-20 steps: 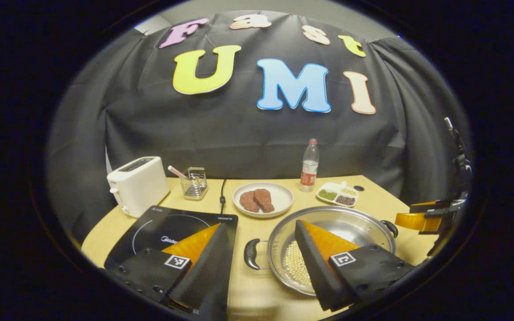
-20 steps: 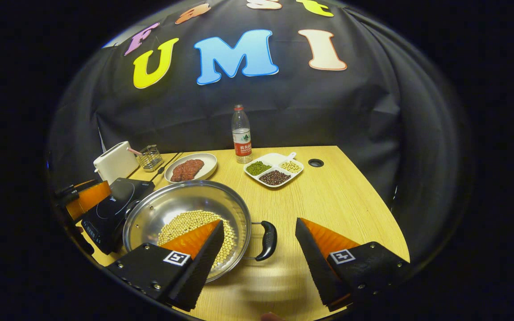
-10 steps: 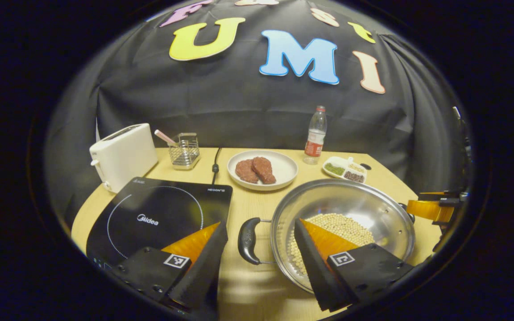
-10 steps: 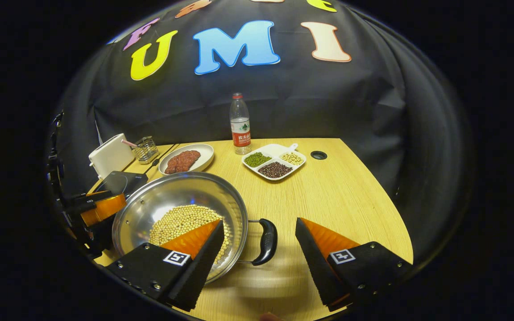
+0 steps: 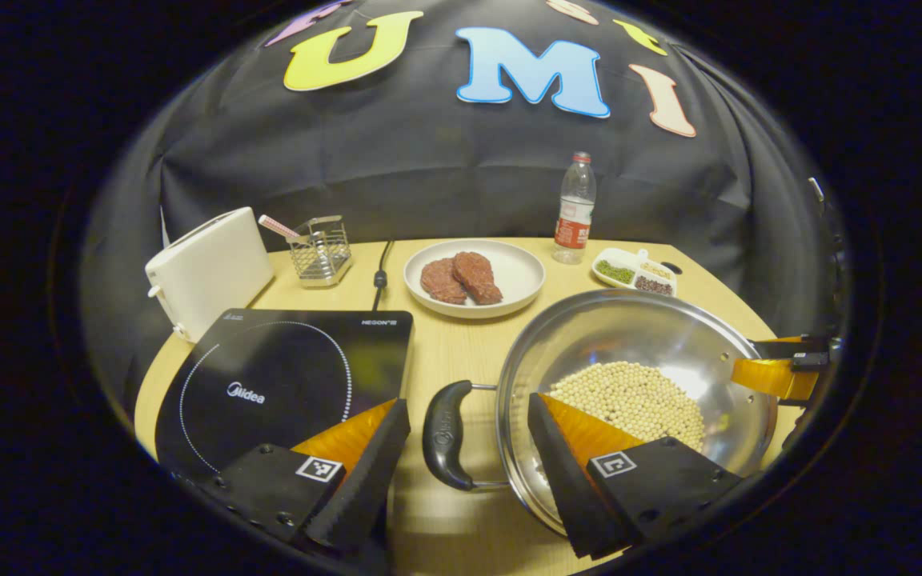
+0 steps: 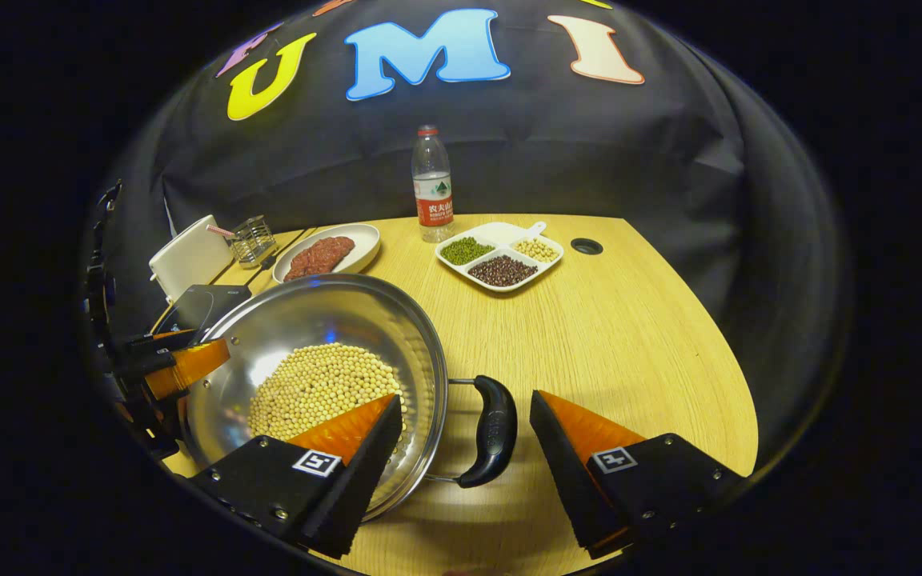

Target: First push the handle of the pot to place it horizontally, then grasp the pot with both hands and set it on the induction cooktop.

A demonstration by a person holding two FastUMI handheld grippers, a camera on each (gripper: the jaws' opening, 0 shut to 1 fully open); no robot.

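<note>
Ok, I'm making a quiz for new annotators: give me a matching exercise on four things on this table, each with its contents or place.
Things:
1. pot
2. round white plate
3. divided white dish
4. toaster

Descriptions:
A. two pieces of meat
B. loose pale beans
C. green, dark and pale beans apart
D. behind the induction cooktop

Pairs: 1-B, 2-A, 3-C, 4-D

Pot's near rim behind the jaws; induction cooktop mostly behind the pot.

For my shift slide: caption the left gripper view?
Open left gripper straddles black handle of steel pot holding soybeans.
</note>
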